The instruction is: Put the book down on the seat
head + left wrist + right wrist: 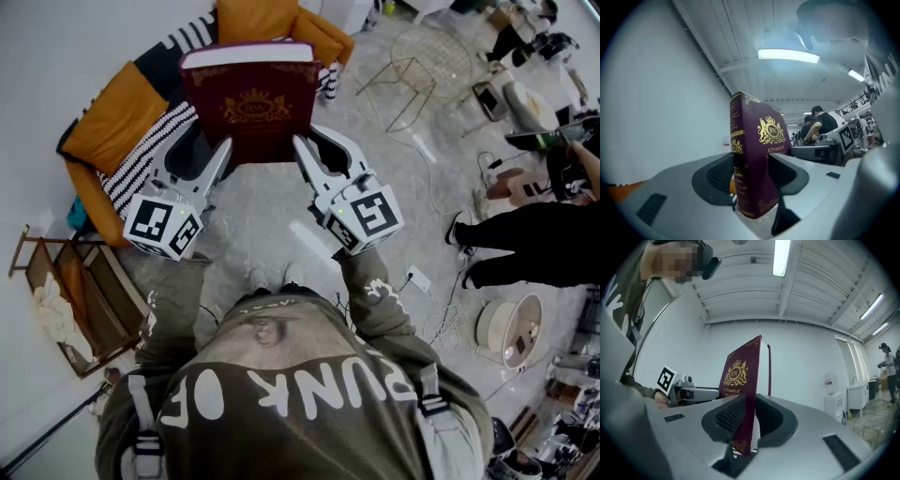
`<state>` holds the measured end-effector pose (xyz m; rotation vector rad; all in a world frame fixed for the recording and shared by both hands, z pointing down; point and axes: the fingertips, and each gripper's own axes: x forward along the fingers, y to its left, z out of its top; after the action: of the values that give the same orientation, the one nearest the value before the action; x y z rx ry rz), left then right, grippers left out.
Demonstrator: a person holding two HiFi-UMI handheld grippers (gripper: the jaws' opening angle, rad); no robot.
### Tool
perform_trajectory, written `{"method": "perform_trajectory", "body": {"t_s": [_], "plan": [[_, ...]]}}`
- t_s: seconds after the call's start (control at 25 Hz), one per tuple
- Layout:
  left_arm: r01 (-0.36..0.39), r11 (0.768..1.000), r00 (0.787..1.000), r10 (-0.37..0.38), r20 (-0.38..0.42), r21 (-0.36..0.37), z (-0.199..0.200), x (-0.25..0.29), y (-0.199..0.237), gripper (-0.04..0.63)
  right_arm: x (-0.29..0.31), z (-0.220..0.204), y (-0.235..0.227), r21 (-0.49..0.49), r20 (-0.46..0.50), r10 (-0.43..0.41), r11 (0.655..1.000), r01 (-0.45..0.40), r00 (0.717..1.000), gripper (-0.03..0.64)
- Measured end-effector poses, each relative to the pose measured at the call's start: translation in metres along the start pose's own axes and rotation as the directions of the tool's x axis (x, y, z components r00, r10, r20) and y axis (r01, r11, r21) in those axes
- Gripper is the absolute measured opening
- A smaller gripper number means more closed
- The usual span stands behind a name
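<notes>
My left gripper (208, 155) pinches the spine side of the burgundy book (251, 103), jaws spread wide around its thickness. My right gripper (314, 150) pinches the opposite edge, jaws closer together. That makes two grippers on one book, held upright in the air over the one orange sofa (117, 117). My jaws hide the book's lower edge, and the book covers part of the striped cushions (150, 155).

The pale floor (272, 225) carries an orange seat (112, 122) beyond and left of the fingers (214, 161), with a striped cloth (150, 155) draped on it. A wire-frame table (427, 61) stands to their right.
</notes>
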<state>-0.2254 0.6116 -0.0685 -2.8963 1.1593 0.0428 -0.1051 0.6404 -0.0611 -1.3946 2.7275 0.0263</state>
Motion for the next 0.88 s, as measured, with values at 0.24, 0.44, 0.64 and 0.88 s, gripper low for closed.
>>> {"method": "perform_trajectory", "body": {"t_s": [0.24,0.44,0.64,0.88], "plan": [[0.000,1.000,1.000,0.000,0.000,0.000,0.0001,0.0006,0.0002,0.219,0.0007,-0.0001,-0.0006,-0.003,-0.001,-0.003,1.000,0.003,1.000,0.080],[-0.002,1.000,1.000,0.002,0.001,-0.001,-0.0001,0.0007,0.0004,0.219,0.0008,0.0001,-0.0007,-0.008,0.000,-0.002,1.000,0.002,1.000,0.080],[-0.004,1.000,1.000,0.004,-0.005,0.006,-0.0023,0.0010,0.0014,0.218,0.0014,-0.0020,-0.0007,-0.006,0.000,0.005,1.000,-0.005,1.000,0.083],[-0.006,1.000,1.000,0.006,-0.018,0.010,-0.0086,0.0008,0.0028,0.216,0.0026,-0.0052,-0.0007,-0.013,0.003,0.016,1.000,-0.016,1.000,0.089]]}}
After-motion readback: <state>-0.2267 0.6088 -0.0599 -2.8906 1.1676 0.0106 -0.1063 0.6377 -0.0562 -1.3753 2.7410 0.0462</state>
